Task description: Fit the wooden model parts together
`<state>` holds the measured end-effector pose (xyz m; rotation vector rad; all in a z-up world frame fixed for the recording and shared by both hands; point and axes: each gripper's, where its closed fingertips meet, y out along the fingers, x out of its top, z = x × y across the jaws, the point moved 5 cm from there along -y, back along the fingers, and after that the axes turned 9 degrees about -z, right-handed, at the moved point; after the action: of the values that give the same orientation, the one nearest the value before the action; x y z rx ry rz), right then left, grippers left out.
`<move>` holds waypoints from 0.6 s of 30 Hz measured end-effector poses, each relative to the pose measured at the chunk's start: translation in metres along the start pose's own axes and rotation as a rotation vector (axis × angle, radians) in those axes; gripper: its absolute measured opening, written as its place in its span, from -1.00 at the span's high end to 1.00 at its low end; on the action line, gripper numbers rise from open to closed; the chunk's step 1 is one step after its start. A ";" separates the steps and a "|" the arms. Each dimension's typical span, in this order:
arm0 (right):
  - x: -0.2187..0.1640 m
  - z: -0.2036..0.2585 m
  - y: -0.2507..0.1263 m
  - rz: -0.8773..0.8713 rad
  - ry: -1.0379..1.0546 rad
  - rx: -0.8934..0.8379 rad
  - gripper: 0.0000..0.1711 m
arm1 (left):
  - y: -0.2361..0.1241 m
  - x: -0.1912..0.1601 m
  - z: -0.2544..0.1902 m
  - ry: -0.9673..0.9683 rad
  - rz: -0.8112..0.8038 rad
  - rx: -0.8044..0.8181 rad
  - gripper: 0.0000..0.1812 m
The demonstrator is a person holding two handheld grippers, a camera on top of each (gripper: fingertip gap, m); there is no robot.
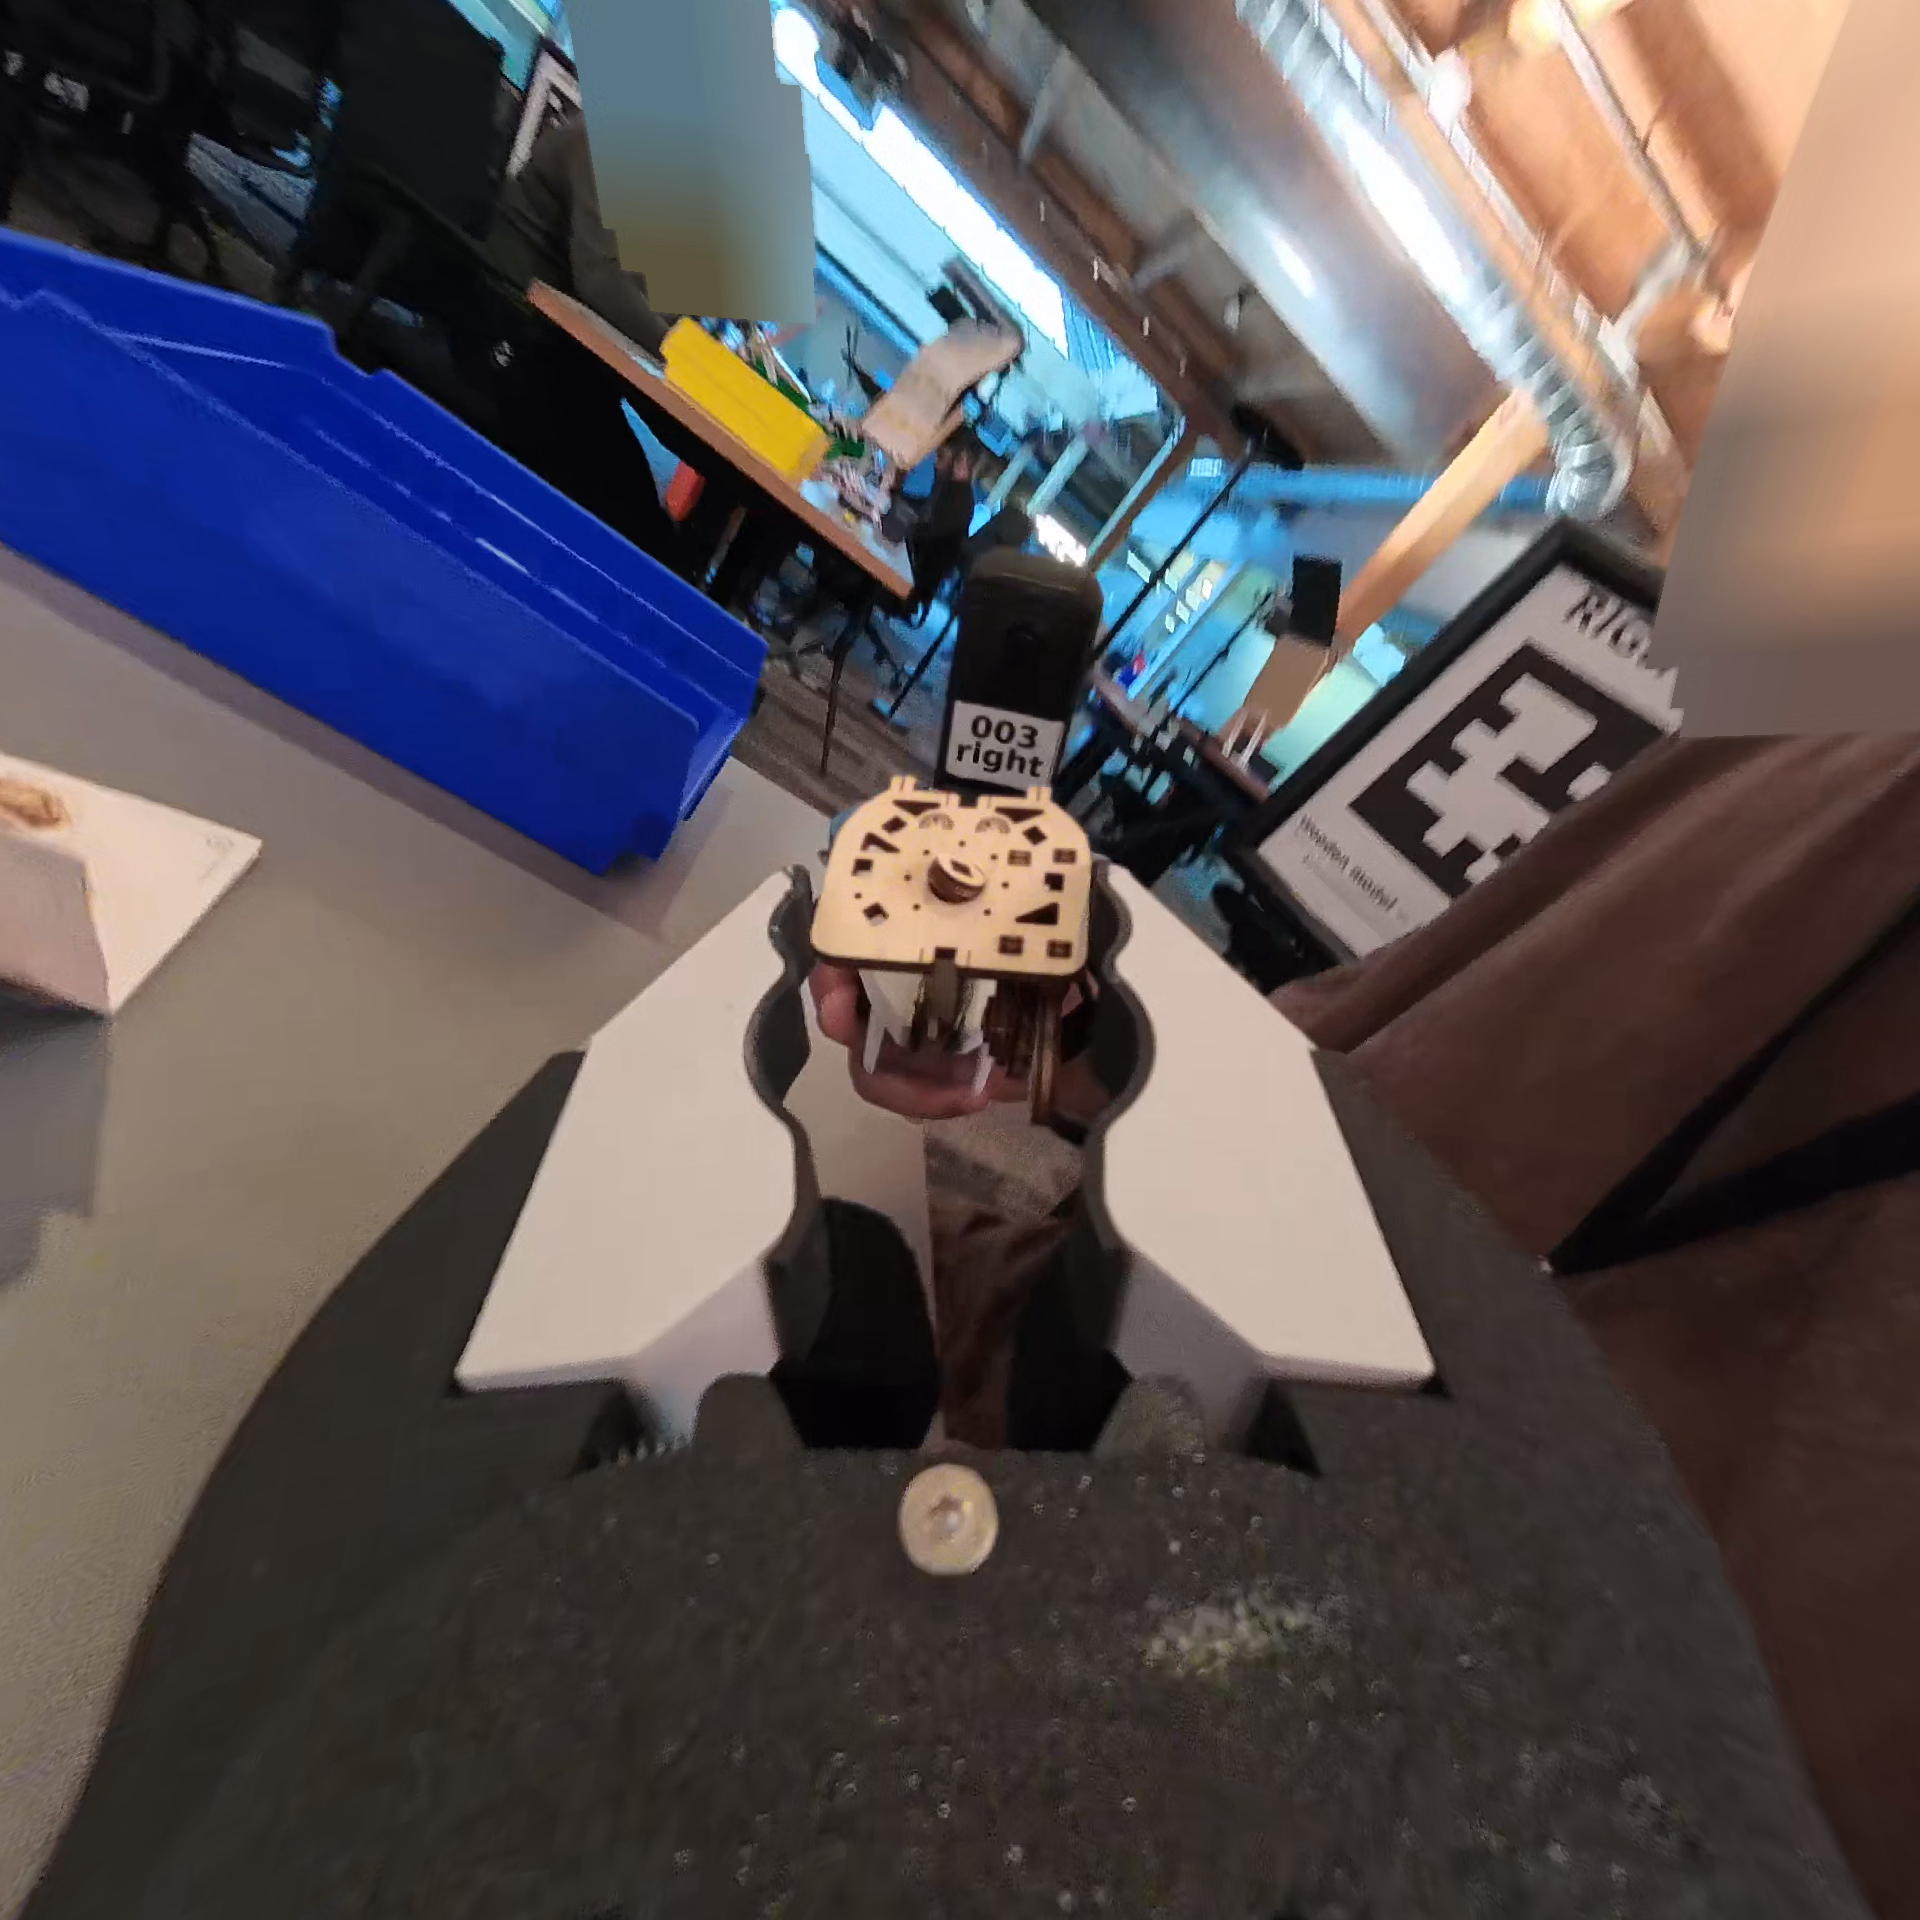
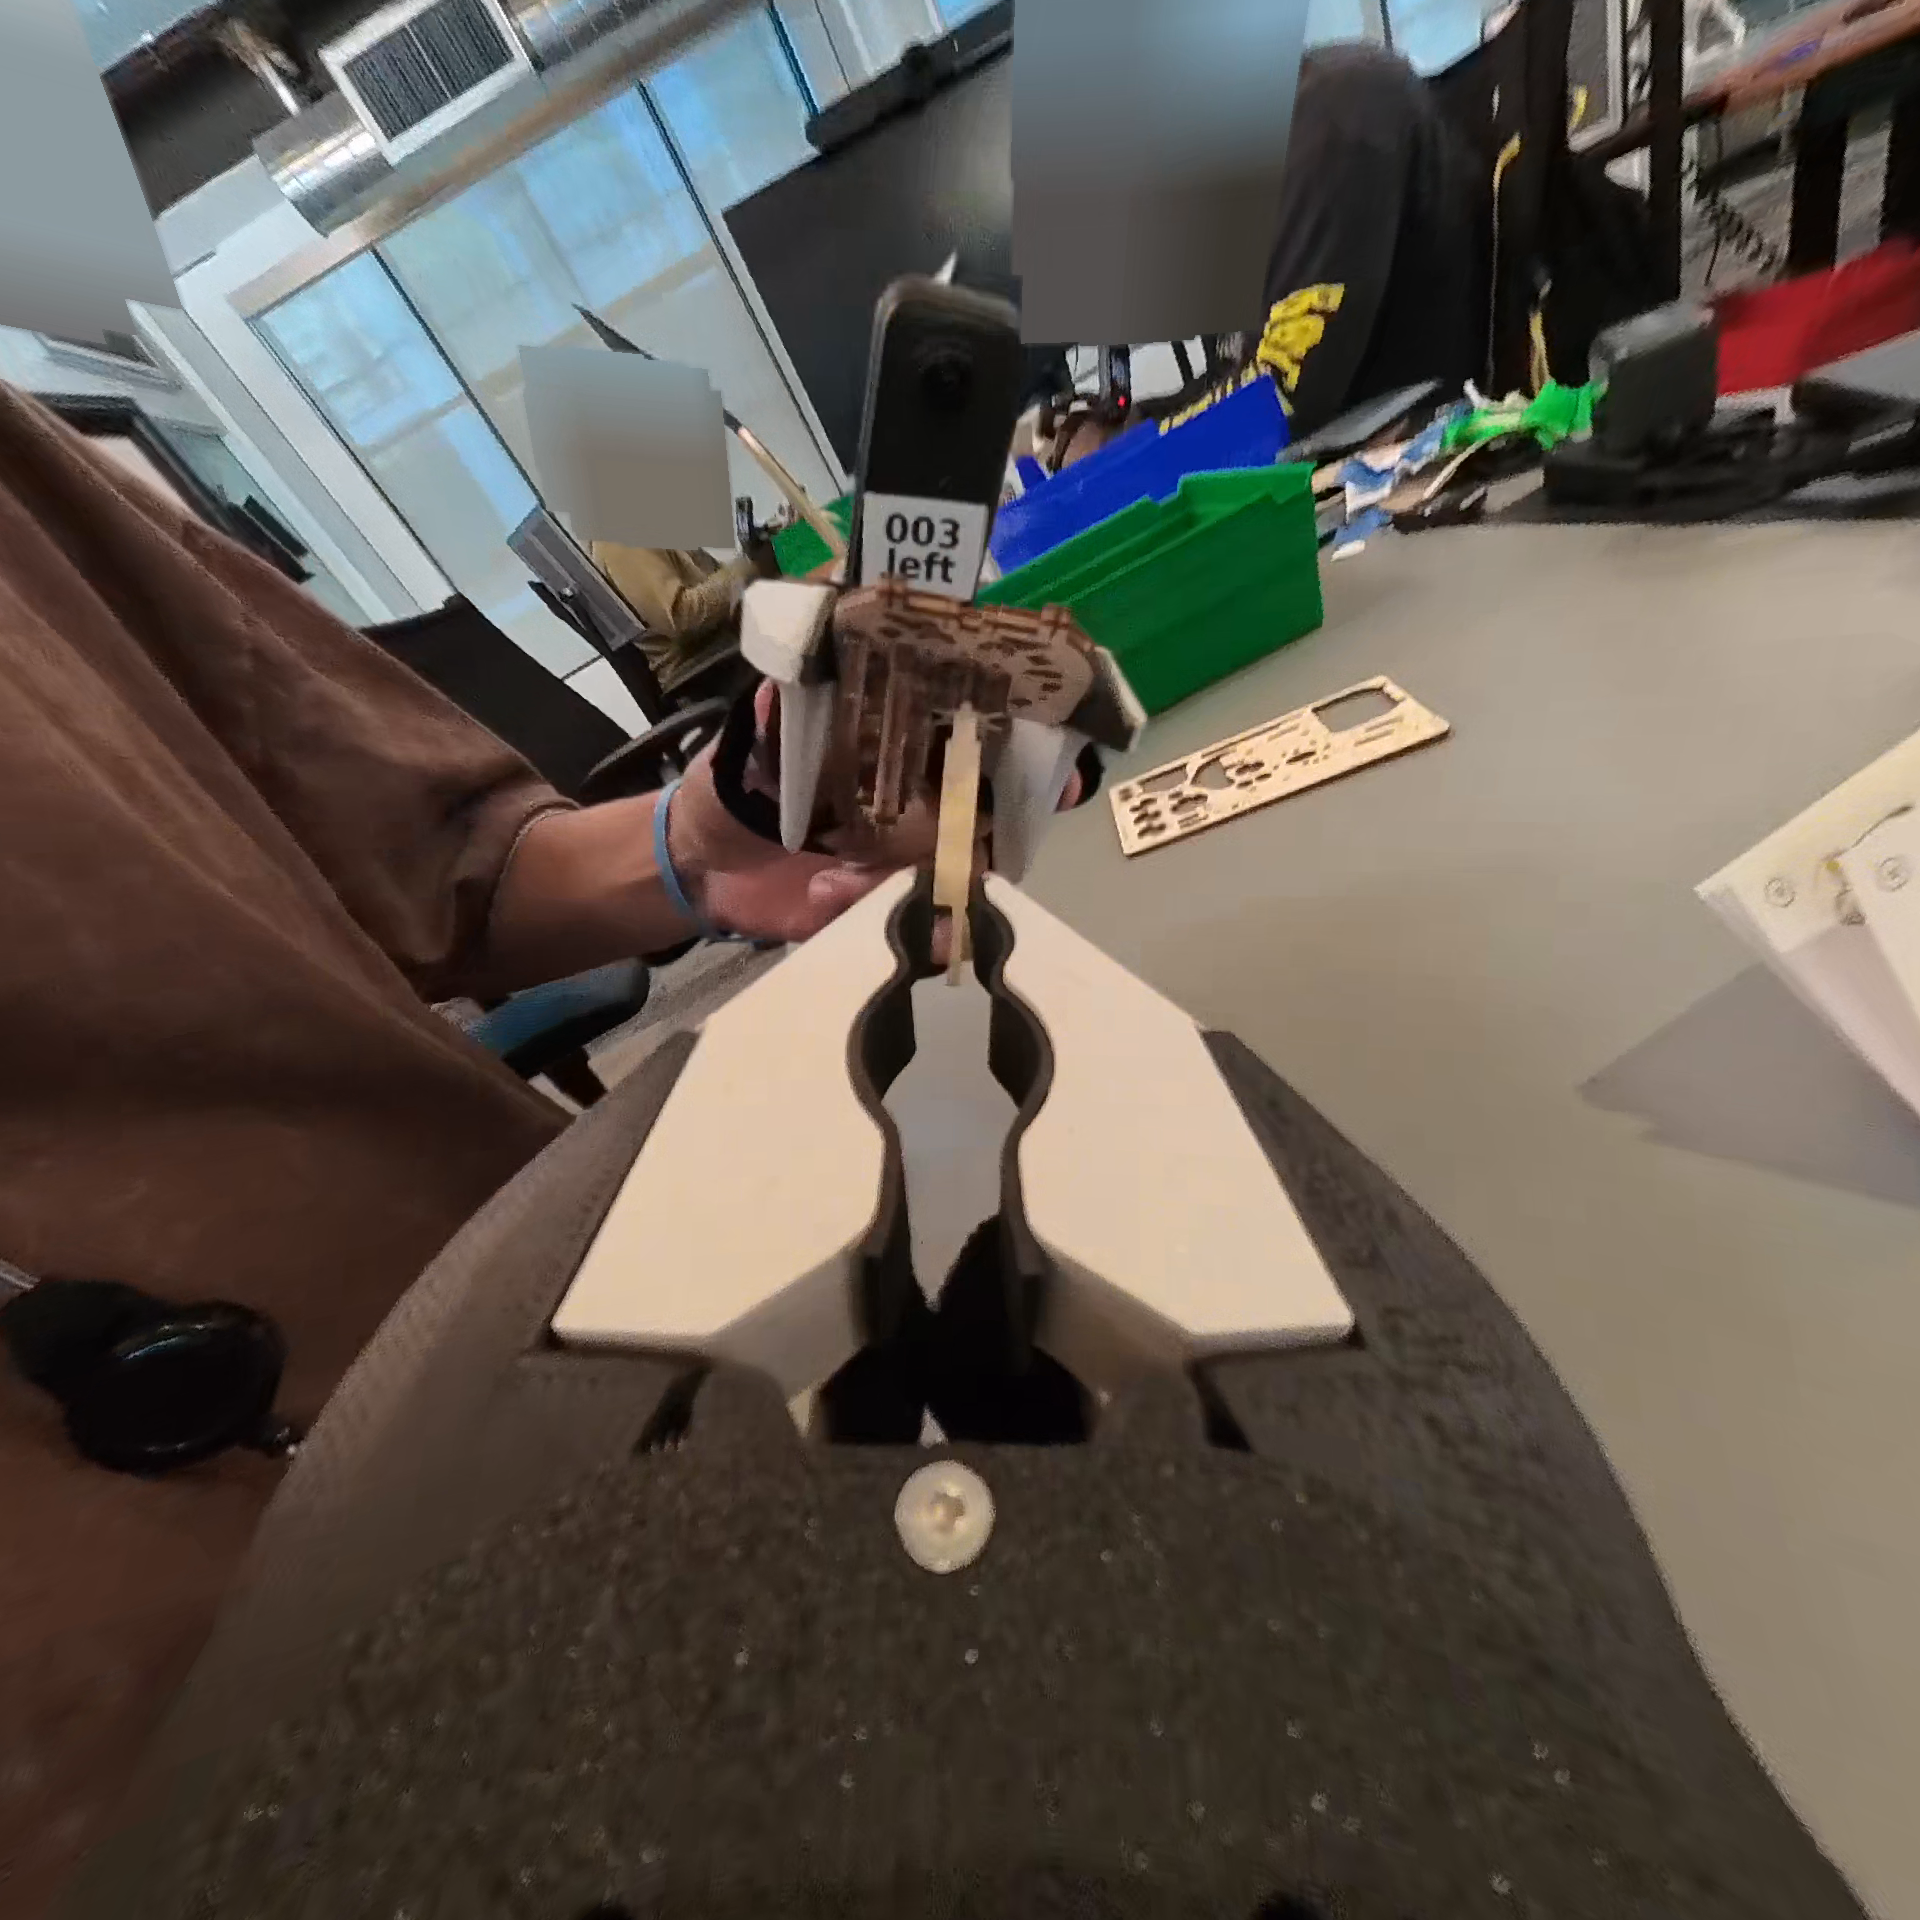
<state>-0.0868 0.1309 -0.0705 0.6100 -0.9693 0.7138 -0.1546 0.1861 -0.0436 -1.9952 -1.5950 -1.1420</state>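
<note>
My left gripper (image 1: 951,920) is shut on the wooden model (image 1: 951,894), a pale plate with many cut-outs and a peg in its middle, with gears hanging under it. The model is held in the air above the grey table (image 1: 312,1039). In the right wrist view my right gripper (image 2: 948,904) is shut on a thin pale wooden part (image 2: 956,831), held edge-on. The part's upper end touches the underside of the model (image 2: 966,665), which the left gripper (image 2: 925,758) holds opposite. The right gripper's white fingers (image 1: 883,1023) show below the plate in the left wrist view.
A blue bin (image 1: 364,540) stands at the left with white sheets (image 1: 94,894) in front of it. A green bin (image 2: 1174,592), a blue bin (image 2: 1143,457), a punched-out wooden sheet (image 2: 1278,758) and white pages (image 2: 1829,914) lie on the table. A brown sleeve (image 2: 208,831) is close at the left. Only a small space, under 4 cm, lies between the two pairs of fingers.
</note>
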 end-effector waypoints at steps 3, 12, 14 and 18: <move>-0.004 0.000 0.007 0.038 0.029 -0.010 0.93 | -0.012 -0.006 0.006 -0.117 -0.126 0.011 0.44; -0.007 0.005 0.030 0.170 0.147 -0.064 0.93 | -0.039 -0.014 0.011 -0.257 -0.370 0.008 0.44; -0.006 0.007 0.034 0.184 0.170 -0.061 0.92 | -0.043 -0.015 0.011 -0.274 -0.397 -0.006 0.44; -0.010 0.007 0.041 0.213 0.171 -0.068 0.92 | -0.051 -0.016 0.014 -0.280 -0.395 -0.009 0.44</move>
<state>-0.1255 0.1489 -0.0704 0.3817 -0.9030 0.9034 -0.1973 0.2013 -0.0755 -1.9671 -2.2046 -1.0295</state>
